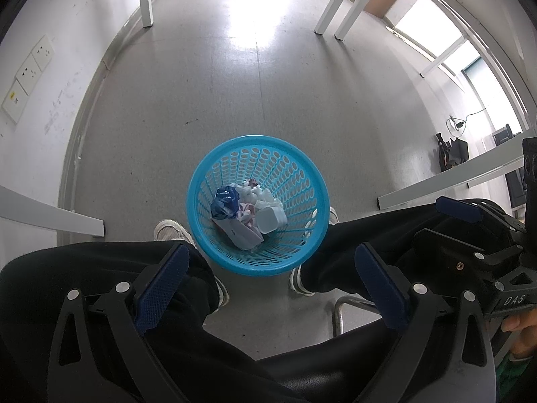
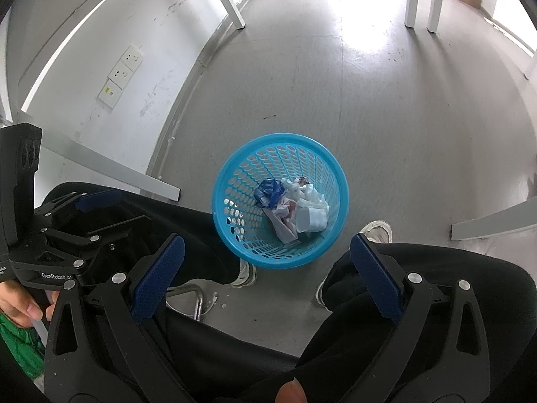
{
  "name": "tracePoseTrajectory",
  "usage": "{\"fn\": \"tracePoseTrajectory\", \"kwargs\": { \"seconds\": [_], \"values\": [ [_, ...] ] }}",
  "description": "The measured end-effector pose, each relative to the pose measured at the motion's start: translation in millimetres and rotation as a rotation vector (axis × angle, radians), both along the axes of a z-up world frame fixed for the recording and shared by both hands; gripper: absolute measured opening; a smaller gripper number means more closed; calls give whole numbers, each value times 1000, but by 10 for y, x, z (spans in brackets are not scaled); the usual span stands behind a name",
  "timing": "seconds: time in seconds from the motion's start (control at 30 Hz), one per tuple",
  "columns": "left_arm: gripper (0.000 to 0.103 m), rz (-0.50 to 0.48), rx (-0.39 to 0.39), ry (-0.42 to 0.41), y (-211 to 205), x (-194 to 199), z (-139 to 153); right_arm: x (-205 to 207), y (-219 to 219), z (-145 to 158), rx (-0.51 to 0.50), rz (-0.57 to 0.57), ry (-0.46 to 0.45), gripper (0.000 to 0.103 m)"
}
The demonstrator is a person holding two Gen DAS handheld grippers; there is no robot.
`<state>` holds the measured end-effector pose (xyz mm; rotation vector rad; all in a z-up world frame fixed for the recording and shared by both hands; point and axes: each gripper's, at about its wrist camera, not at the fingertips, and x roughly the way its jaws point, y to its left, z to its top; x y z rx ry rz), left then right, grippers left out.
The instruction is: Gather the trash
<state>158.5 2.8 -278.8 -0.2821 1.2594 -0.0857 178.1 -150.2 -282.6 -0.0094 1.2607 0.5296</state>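
A blue perforated plastic trash basket (image 1: pixel 295 168) stands on the grey floor between the person's feet; it also shows in the right wrist view (image 2: pixel 235 174). Inside lie a white plastic cup (image 1: pixel 266 220) (image 2: pixel 307 219), a crumpled dark blue wrapper (image 1: pixel 225 201) (image 2: pixel 268 192), white tissues (image 1: pixel 268 198) (image 2: pixel 310 191) and a pale pink paper pack (image 1: pixel 243 233) (image 2: pixel 285 225). My left gripper (image 1: pixel 273 262) is open and empty above the person's knees, short of the basket. My right gripper (image 2: pixel 266 252) is open and empty beside it, also seen at the right of the left wrist view (image 1: pixel 436 221).
The person sits with black-trousered legs (image 1: pixel 100 268) and white sneakers (image 1: pixel 169 230) either side of the basket. White table legs (image 1: pixel 146 0) stand further off. A white wall with sockets (image 1: pixel 33 63) is at the left. A chrome chair frame (image 1: pixel 339 312) is below.
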Motion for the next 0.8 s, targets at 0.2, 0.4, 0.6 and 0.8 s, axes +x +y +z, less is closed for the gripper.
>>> {"fn": "tracePoseTrajectory", "kwargs": {
  "seconds": [0.2, 0.4, 0.6, 0.8],
  "values": [
    [97, -1, 0, 0, 2, 3, 1, 7, 1, -1, -1, 1, 2, 94],
    [97, 0, 0, 0, -2, -6, -10, 5, 2, 0, 0, 0, 3, 94],
    [97, 1, 1, 2, -2, 0, -9, 9, -1, 1, 0, 1, 4, 94],
    [97, -5, 1, 11, -4, -17, -52, 1, 3, -2, 0, 1, 4, 94]
  ]
}}
